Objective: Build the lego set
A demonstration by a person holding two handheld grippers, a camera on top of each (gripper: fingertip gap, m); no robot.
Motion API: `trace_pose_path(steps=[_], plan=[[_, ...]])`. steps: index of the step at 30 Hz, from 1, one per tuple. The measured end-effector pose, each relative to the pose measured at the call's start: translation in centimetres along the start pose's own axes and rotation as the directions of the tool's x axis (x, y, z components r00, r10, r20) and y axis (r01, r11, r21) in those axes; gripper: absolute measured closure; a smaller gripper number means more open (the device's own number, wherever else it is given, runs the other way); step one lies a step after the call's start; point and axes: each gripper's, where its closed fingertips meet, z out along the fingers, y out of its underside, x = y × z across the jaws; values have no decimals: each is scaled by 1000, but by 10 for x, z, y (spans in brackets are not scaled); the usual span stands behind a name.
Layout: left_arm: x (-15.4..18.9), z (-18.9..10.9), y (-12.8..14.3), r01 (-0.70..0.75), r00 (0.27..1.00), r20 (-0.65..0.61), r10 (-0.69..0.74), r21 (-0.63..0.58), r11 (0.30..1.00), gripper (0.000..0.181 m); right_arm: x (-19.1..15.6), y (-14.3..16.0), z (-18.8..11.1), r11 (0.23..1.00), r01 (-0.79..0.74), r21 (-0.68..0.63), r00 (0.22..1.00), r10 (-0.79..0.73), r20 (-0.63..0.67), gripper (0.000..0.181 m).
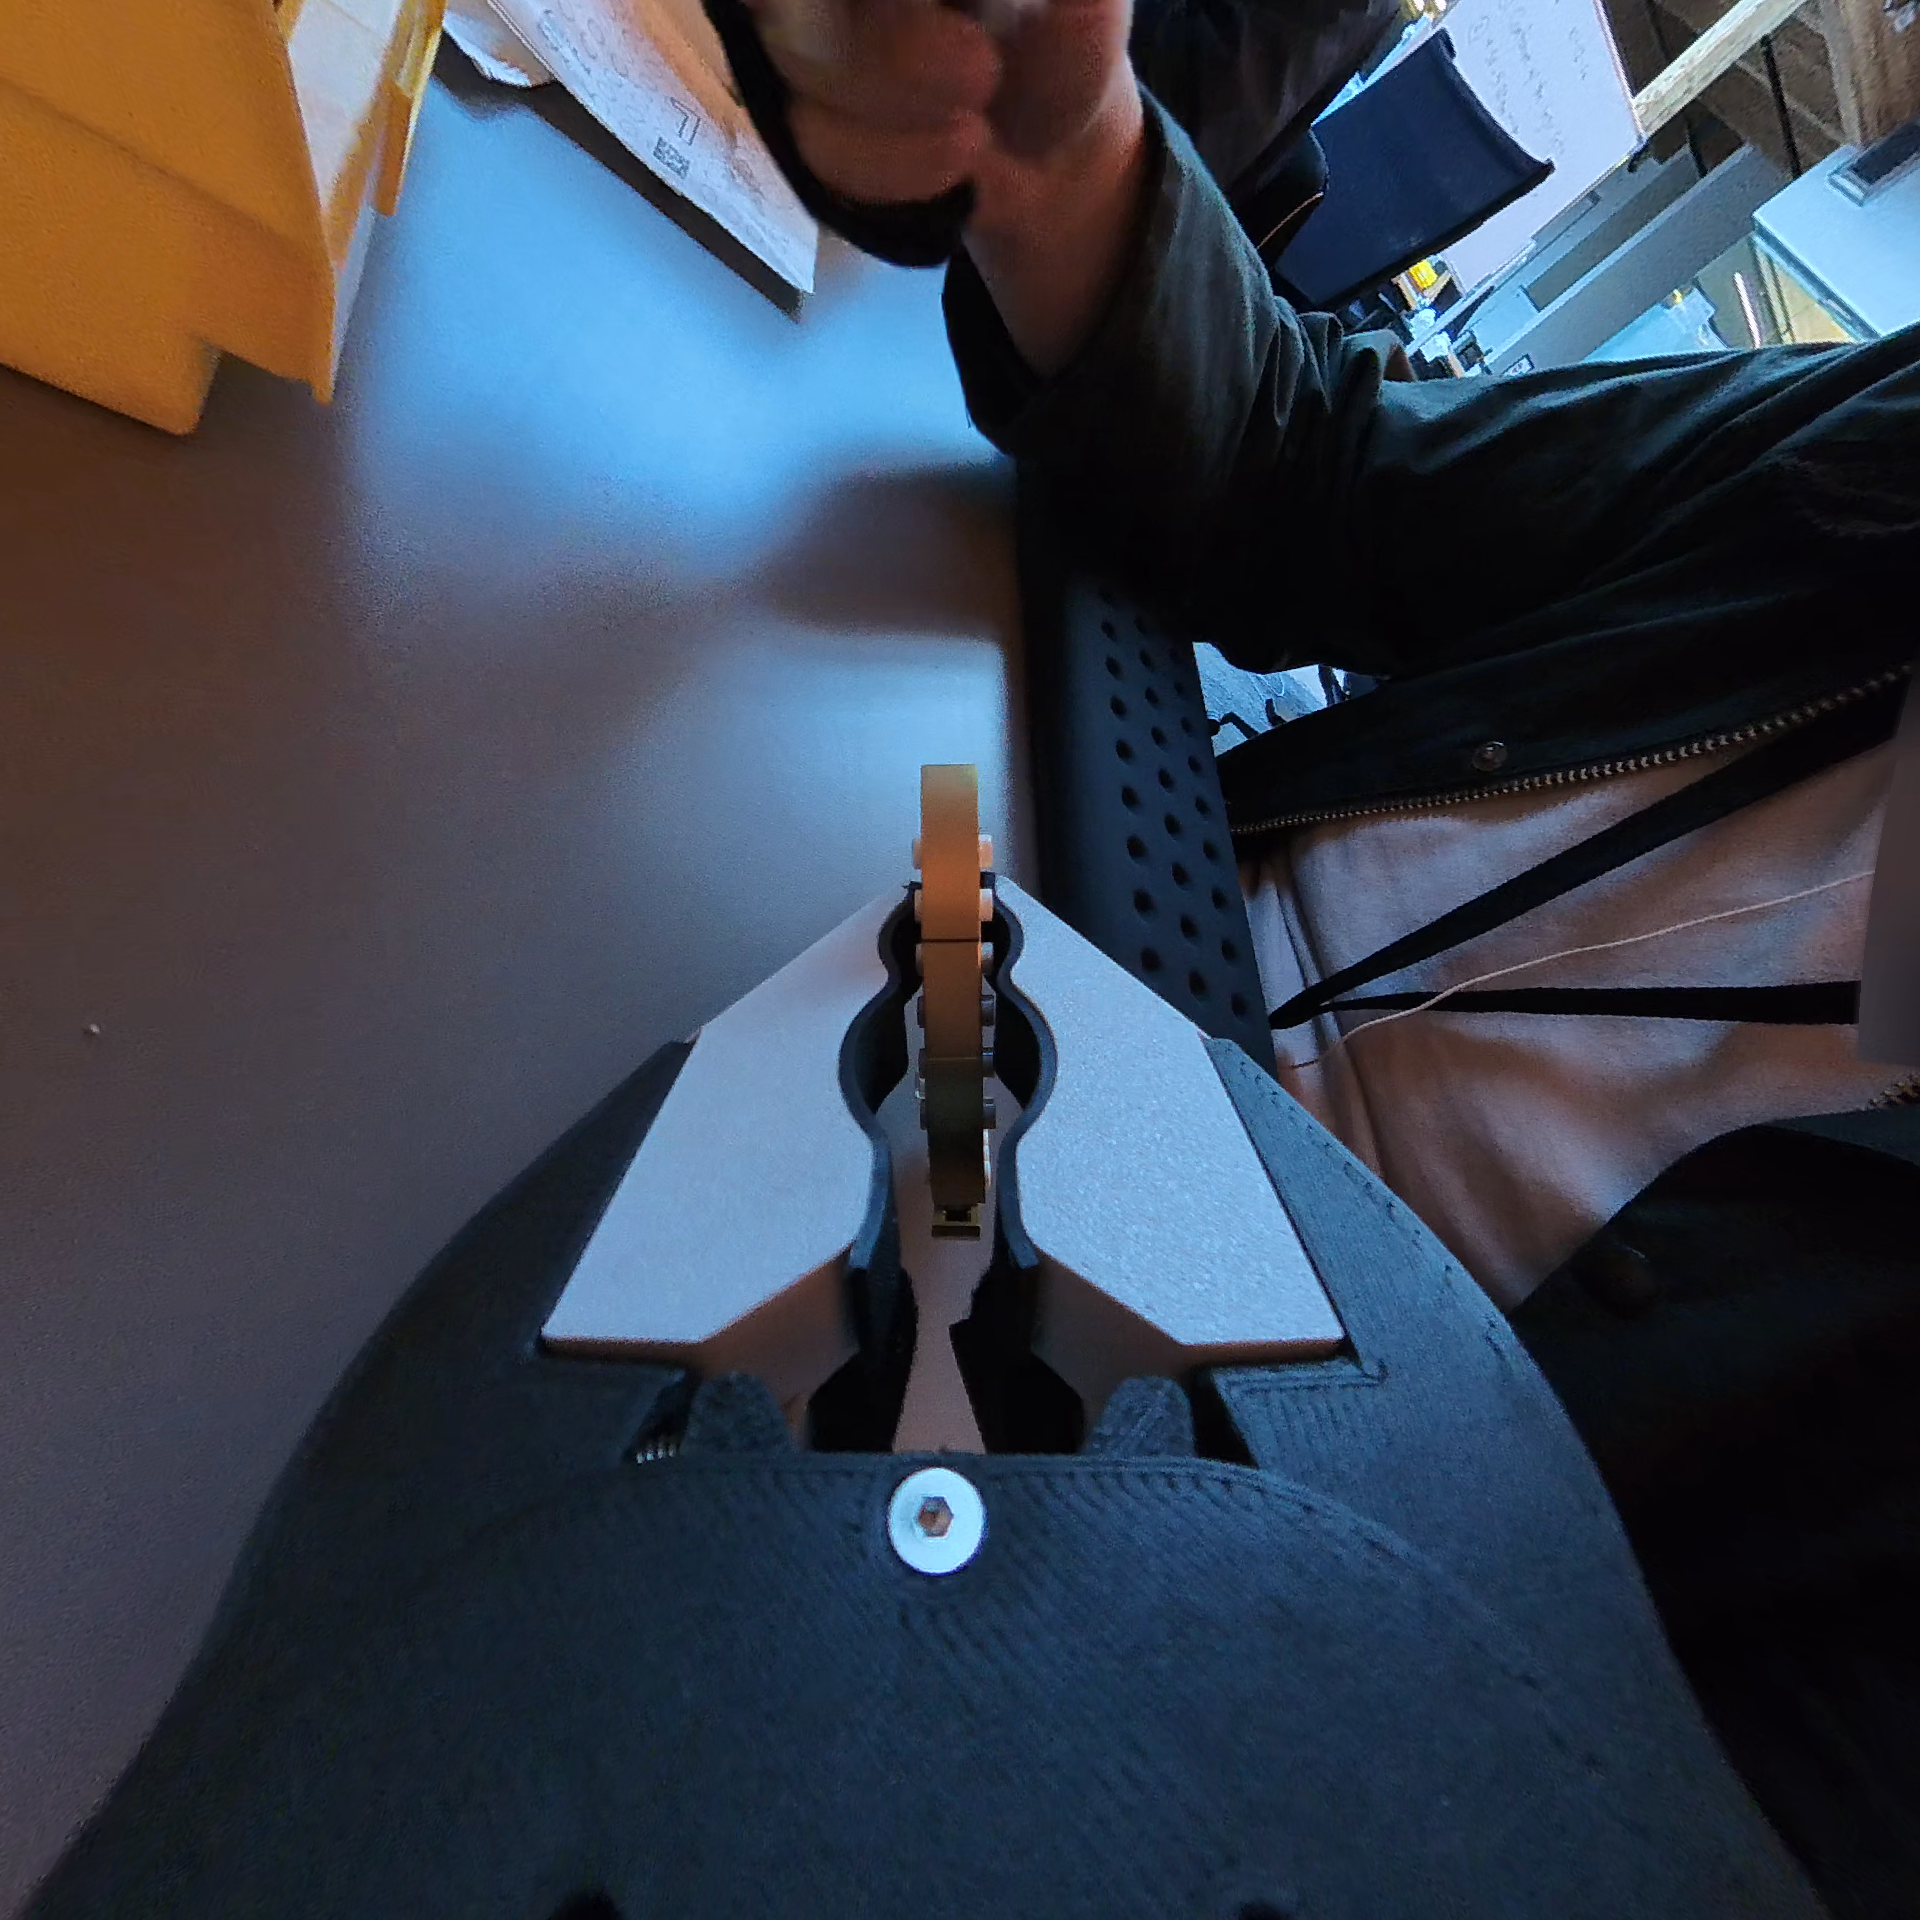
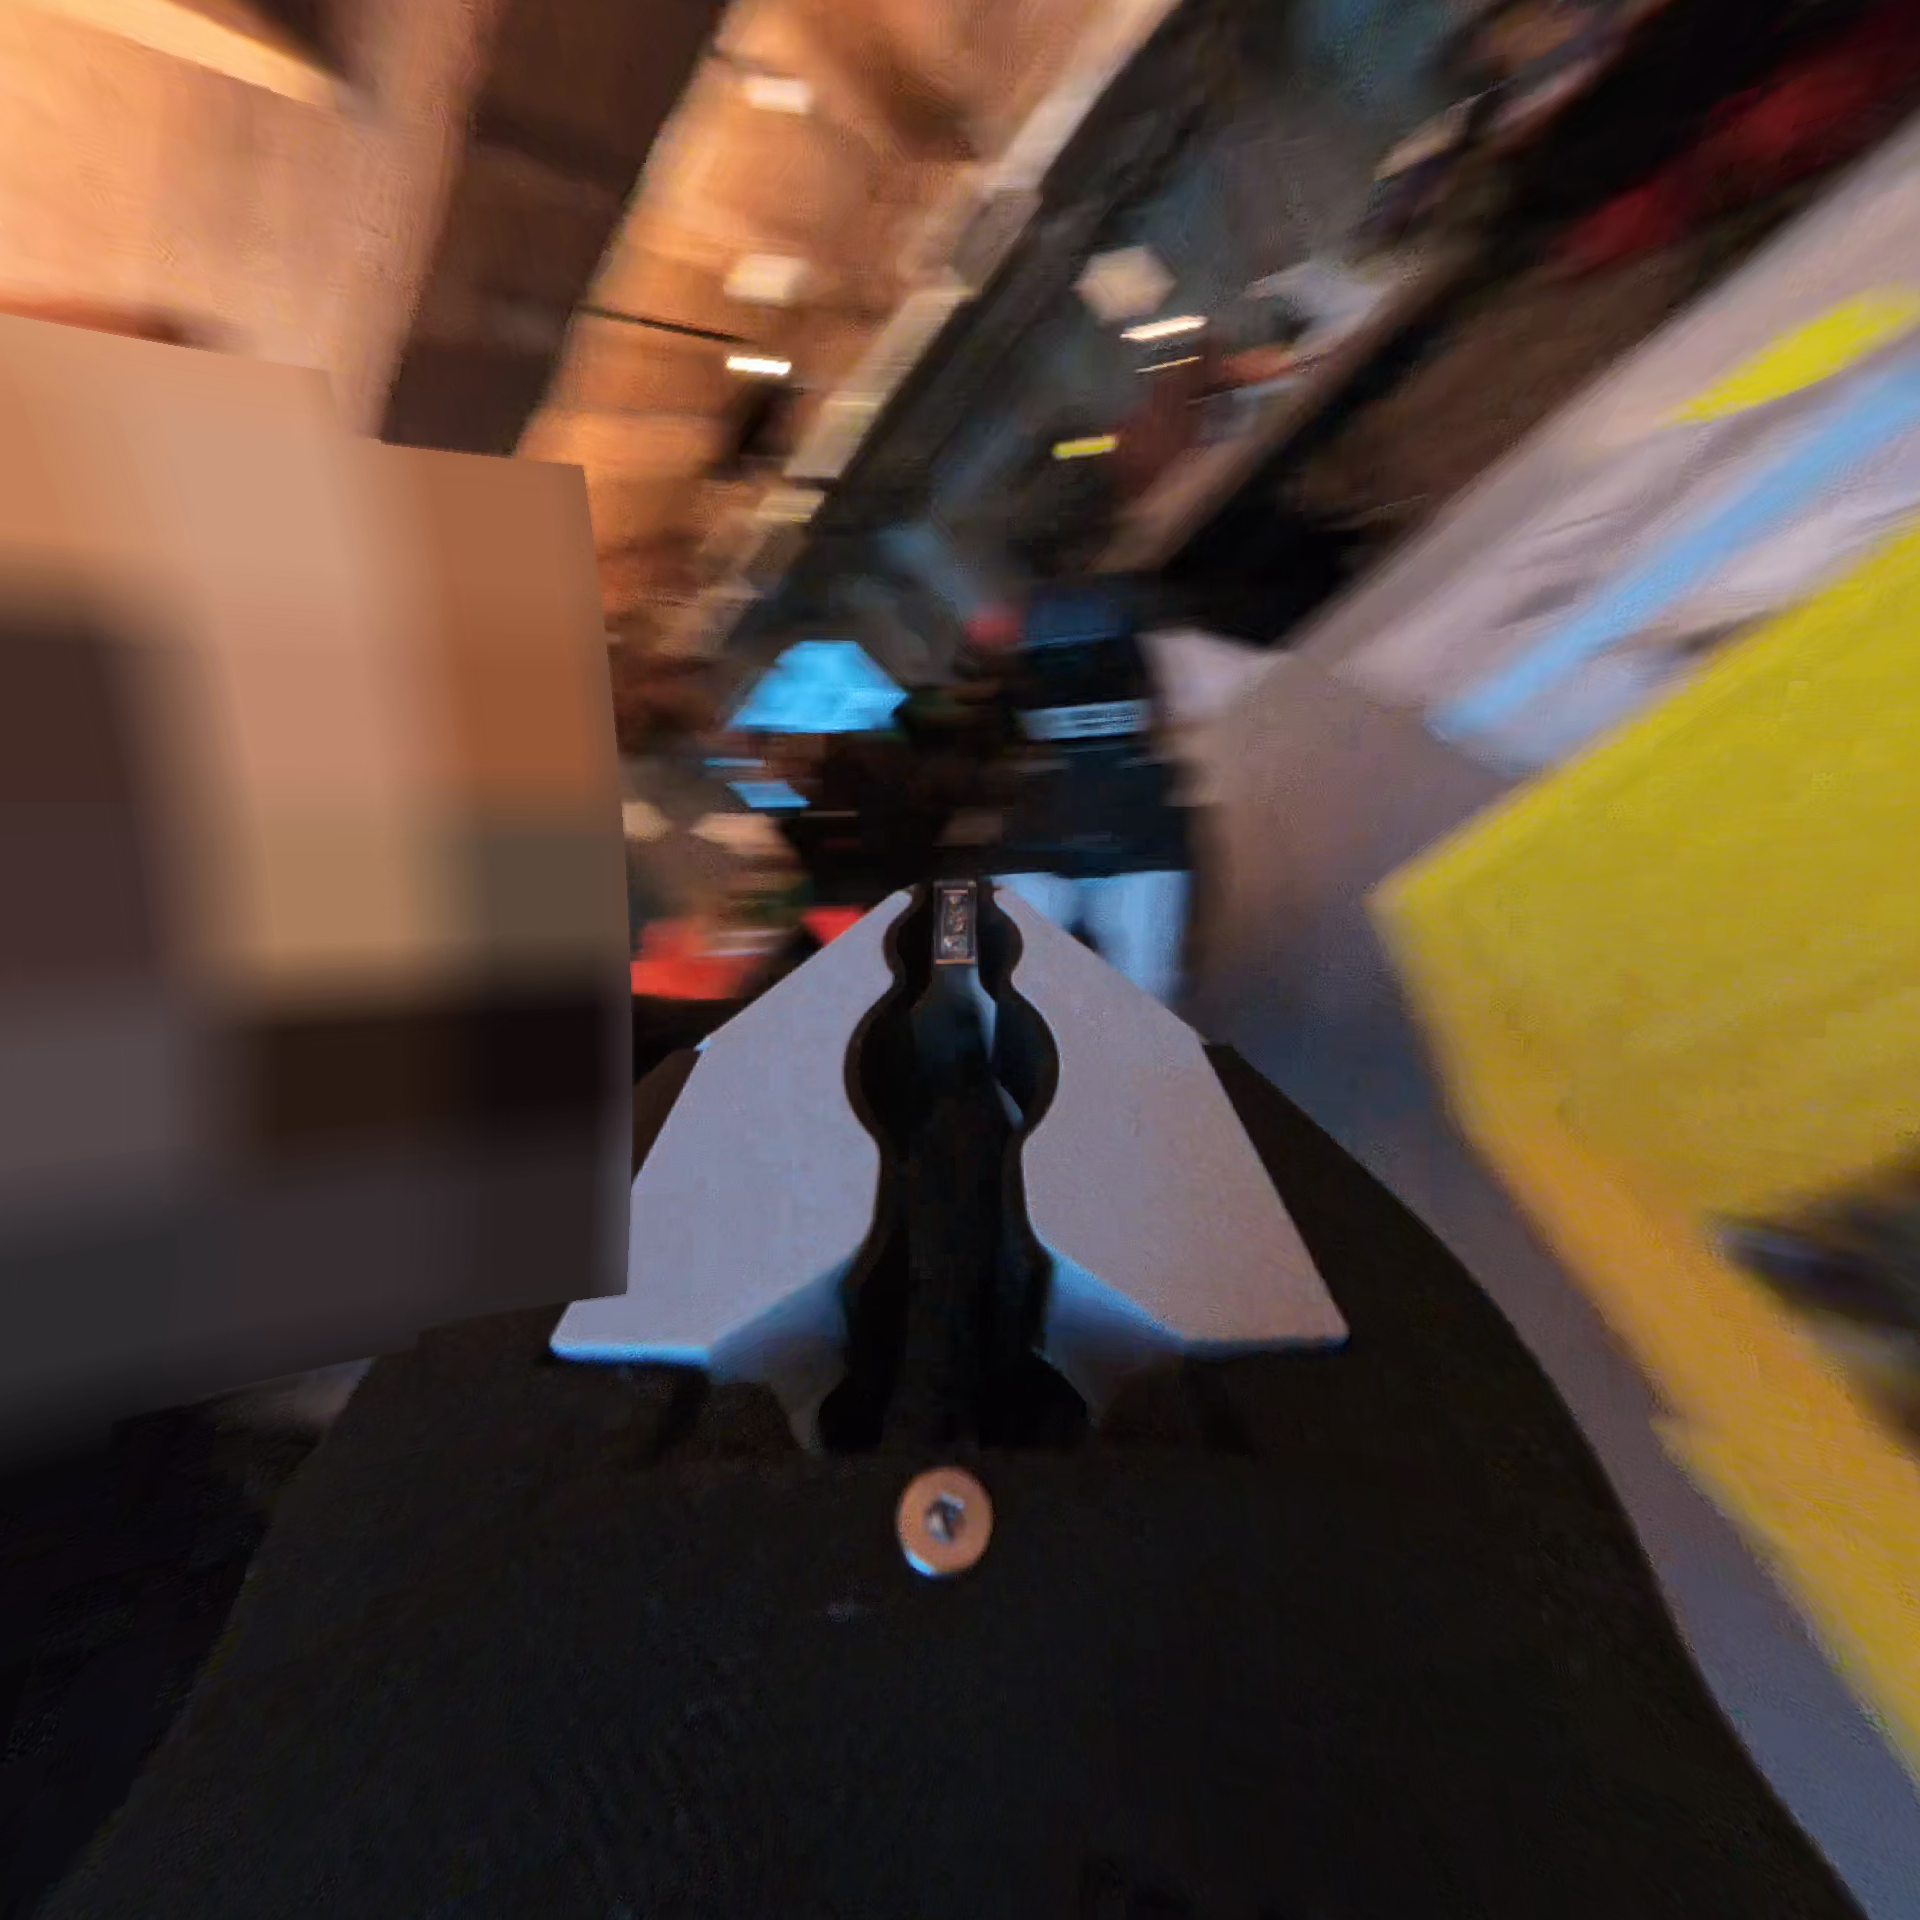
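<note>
Left hand-held gripper (image 1: 949, 935): we see it clenched edge-on around an orange lego plate assembly (image 1: 949, 883), above the grey surface (image 1: 416, 831).
Right hand-held gripper (image 2: 956, 935): clenched on a small dark lego piece (image 2: 955, 923).
Handling: we judge it light, stiff; grip the flat faces.

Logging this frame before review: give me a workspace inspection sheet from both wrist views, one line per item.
Surface: dark grey table, bare around the left gripper.
Job's things: tan lego plate assembly held edge-on in the left gripper; small dark lego piece at the right gripper tips.
Clutter: yellow box and printed instruction sheet at the table's far side.
Grippers: both shut on their pieces; right wrist view heavily motion-blurred.
Cables: thin cords hang across the person's clothing; none on the table.
Surroundings: person's dark jacket sleeve, perforated black chair part, office benches behind.
</note>
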Motion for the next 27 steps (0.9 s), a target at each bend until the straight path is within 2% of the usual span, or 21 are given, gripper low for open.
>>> trace_pose_path(steps=[1,2,3,5,6,9,12,15,18,21,24,25,26,27], plan=[[-1,0,0,4,1000,1,-4,0,1000,173,27,-7,-9,992,128,2,971,-125,-205,176],[-1,0,-1,9,1000,3,-9,2,1000,173,51,-19,-24,970,244,-18,888,-231,-397,176],[-2,0,-1,13,1000,6,-13,7,1000,173,66,-29,-40,941,336,-48,794,-310,-523,175],[-4,-2,-4,22,1000,16,-23,26,999,173,79,-44,-61,913,401,-73,683,-351,-641,155],[-6,-4,-6,31,999,21,-32,41,999,173,80,-48,-67,913,403,-56,673,-338,-658,151],[-12,-13,-14,75,997,25,-78,107,991,173,72,-57,-75,904,428,27,688,-306,-659,149],[-16,-24,-25,127,992,0,-129,196,972,173,55,-51,-57,895,446,26,735,-350,-580,149],[-18,-35,-35,148,989,-16,-149,274,950,173,40,-16,-14,920,388,-57,826,-374,-421,149],[-21,-44,-42,141,989,-2,-149,330,934,173,37,27,23,958,242,-154,917,-278,-287,148],[-19,-49,-48,130,990,-6,-138,372,919,173,44,53,43,955,188,-229,932,-247,-264,147],[-15,-46,-49,125,992,-20,-127,363,923,173,45,65,57,956,156,-250,947,-217,-239,148],[-14,-44,-48,121,992,-21,-121,352,928,173,43,69,61,958,136,-253,956,-194,-221,157],[-11,-41,-47,117,993,-31,-113,340,933,172,40,71,63,959,124,-256,964,-177,-196,173],[-10,-40,-47,112,994,-35,-107,336,935,171,40,72,63,960,110,-257,968,-162,-192,174]])
